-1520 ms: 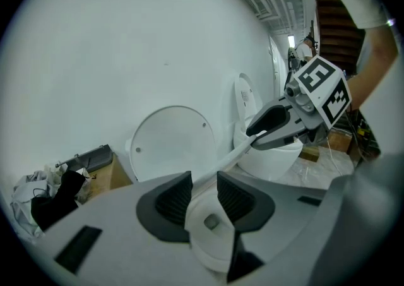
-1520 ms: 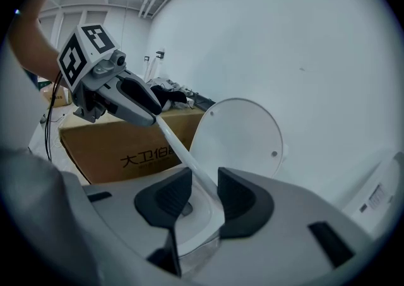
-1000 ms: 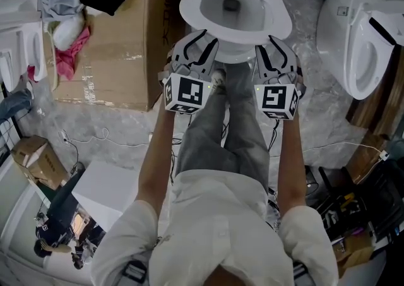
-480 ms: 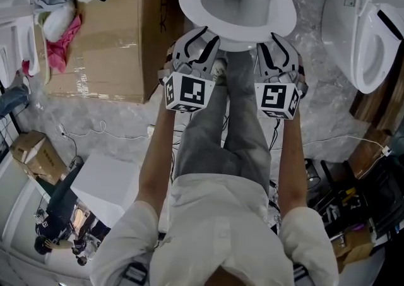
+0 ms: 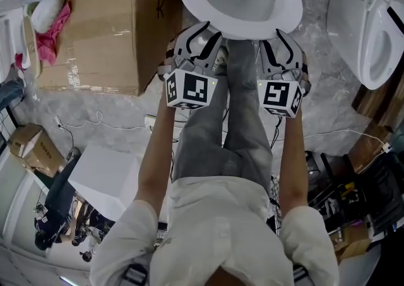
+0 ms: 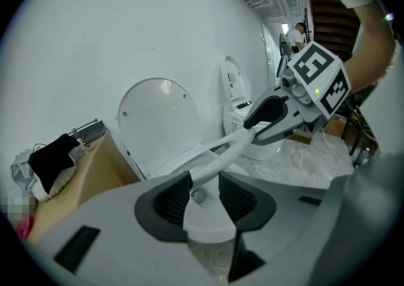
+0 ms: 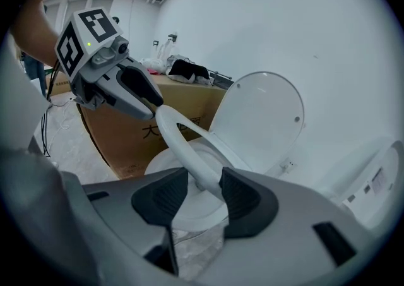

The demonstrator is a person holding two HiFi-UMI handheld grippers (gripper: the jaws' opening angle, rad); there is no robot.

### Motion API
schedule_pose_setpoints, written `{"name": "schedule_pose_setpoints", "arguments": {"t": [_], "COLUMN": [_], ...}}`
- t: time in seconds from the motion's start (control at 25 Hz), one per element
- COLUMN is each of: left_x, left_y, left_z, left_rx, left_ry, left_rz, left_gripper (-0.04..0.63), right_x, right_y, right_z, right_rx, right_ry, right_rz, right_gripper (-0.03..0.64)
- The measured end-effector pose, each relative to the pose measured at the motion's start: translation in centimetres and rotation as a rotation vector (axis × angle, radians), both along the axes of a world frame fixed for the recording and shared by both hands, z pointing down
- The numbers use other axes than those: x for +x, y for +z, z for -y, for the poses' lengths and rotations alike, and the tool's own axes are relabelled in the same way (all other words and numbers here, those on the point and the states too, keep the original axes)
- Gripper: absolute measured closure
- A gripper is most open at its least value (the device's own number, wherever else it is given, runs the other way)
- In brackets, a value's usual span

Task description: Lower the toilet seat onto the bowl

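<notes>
The cardboard box [image 7: 123,128] beside the toilet carries a black print that begins with "大"; the rest I cannot read. Both forearms reach forward side by side, slanting down. The toilet seat [image 7: 183,146] stands tilted above the bowl [image 7: 159,165], and the lid [image 7: 262,117] is upright behind it. The seat rim passes between the jaws of the left tool [image 6: 201,191] and the right tool [image 7: 203,193]. Both pairs have just been opening and stand loose around the rim, not clamped.
</notes>
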State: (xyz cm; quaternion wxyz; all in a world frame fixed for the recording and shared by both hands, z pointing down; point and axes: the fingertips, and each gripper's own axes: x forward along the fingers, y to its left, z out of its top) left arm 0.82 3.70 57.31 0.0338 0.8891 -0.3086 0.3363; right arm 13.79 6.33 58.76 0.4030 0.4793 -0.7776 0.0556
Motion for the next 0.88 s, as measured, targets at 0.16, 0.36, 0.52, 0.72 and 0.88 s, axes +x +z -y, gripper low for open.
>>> {"name": "schedule_pose_setpoints", "arguments": {"t": [0.16, 0.36, 0.52, 0.72, 0.88], "left_x": [-0.3, -0.5, -0.6, -0.7, -0.8], "left_y": [1.6, 3.0, 4.0, 5.4, 6.5], "left_z": [-1.0, -2.0, -2.4, -3.1, -3.7], "left_rx": [-0.017, -0.031, -0.039, -0.054, -0.069], "left_ry": [0.007, 0.006, 0.013, 0.018, 0.016], "left_rz": [0.023, 0.031, 0.041, 0.06, 0.075], "left_gripper": [0.436, 0.434, 0.431, 0.429, 0.428], "right_x": [-0.2, -0.4, -0.6, -0.7, -0.8], "right_y": [1.7, 3.1, 4.1, 5.5, 6.7], "right_z": [-1.0, -2.0, -2.4, -3.1, -3.6], "right_rx": [-0.037, -0.057, -0.07, -0.087, -0.106], "right_ry": [-0.01, -0.016, -0.03, -0.048, -0.061], "right_rz": [-0.017, -0.033, -0.034, -0.035, -0.045], "right_gripper": [0.436, 0.431, 0.425, 0.419, 0.414]}}
